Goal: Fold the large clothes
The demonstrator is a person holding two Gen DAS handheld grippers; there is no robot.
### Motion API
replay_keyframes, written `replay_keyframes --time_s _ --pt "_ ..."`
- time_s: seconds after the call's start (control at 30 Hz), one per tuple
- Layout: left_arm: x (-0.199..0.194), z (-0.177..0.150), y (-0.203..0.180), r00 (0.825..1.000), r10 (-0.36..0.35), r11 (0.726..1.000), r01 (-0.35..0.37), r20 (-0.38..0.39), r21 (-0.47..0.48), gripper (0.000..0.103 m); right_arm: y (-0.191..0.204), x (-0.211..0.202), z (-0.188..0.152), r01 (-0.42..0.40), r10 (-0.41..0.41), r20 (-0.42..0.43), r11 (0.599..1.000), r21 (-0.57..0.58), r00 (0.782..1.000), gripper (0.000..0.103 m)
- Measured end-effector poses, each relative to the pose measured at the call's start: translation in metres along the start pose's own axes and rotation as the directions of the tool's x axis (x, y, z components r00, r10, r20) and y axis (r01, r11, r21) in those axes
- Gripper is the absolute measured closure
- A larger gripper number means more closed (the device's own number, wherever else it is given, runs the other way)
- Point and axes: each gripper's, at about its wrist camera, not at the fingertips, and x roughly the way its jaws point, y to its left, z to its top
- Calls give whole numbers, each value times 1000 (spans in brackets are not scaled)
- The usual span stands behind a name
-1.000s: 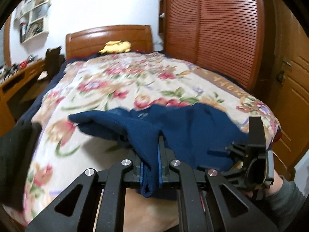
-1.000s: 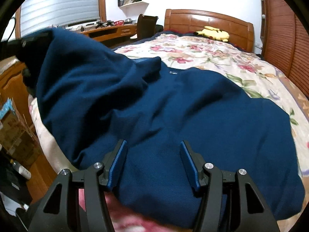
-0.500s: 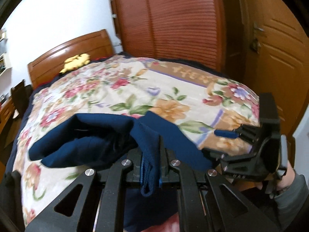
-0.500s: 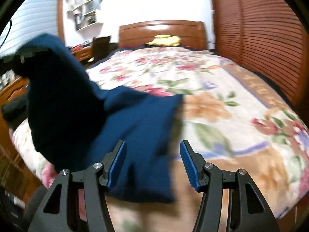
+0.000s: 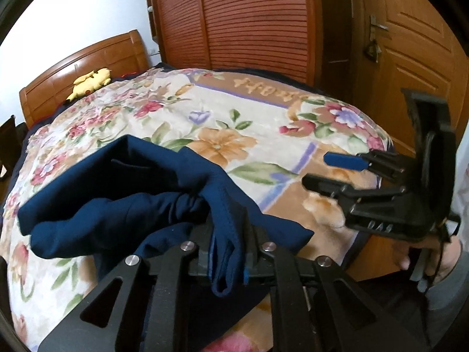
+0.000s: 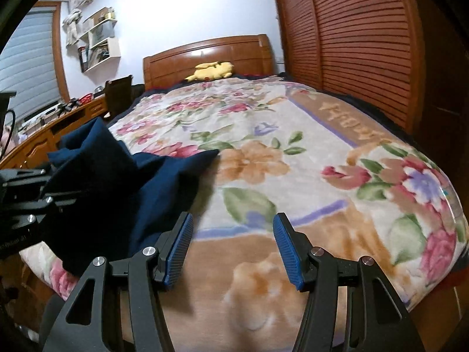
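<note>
A dark blue garment [image 5: 123,193] lies bunched on the floral bedspread [image 5: 234,123] near the foot of the bed. My left gripper [image 5: 230,252] is shut on a fold of the garment; cloth hangs out between the jaws. In the right wrist view the garment [image 6: 117,187] is piled at the left, with the left gripper [image 6: 26,205] under it. My right gripper [image 6: 233,246] is open and empty over bare bedspread [image 6: 293,176], to the right of the garment. It shows side-on in the left wrist view [image 5: 337,170], jaws apart.
A yellow plush toy [image 6: 211,70] lies by the wooden headboard [image 6: 205,55]. A slatted wardrobe [image 6: 351,44] runs along the bed's right side, with a door [image 5: 410,58] beyond it. A desk [image 6: 44,132] and chair [image 6: 118,94] stand at the left.
The garment, spread wide a second ago, has been gathered to the left into a bunch. My right gripper has swung right off the cloth and is over bare bedspread. The left stays shut.
</note>
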Motion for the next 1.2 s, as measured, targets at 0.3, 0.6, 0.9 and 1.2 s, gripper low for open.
replay_keyframes --time_s 0.3,0.6,0.9,1.2 --pt "-86 -2 37 985 6 998 5 174 -62 26 19 6 -1 -34 35 23 998 -45 999 44" --pt "-128 -49 120 968 153 975 -115 198 -190 23 30 -10 7 -70 81 96 991 -118 992 44" --pt "-140 -100 175 955 250 940 -199 162 -279 23 65 -3 40 -125 145 87 970 -207 986 44" --pt "-143 -132 193 949 285 924 -234 135 -303 23 146 43 70 -227 234 -25 904 -363 972 44"
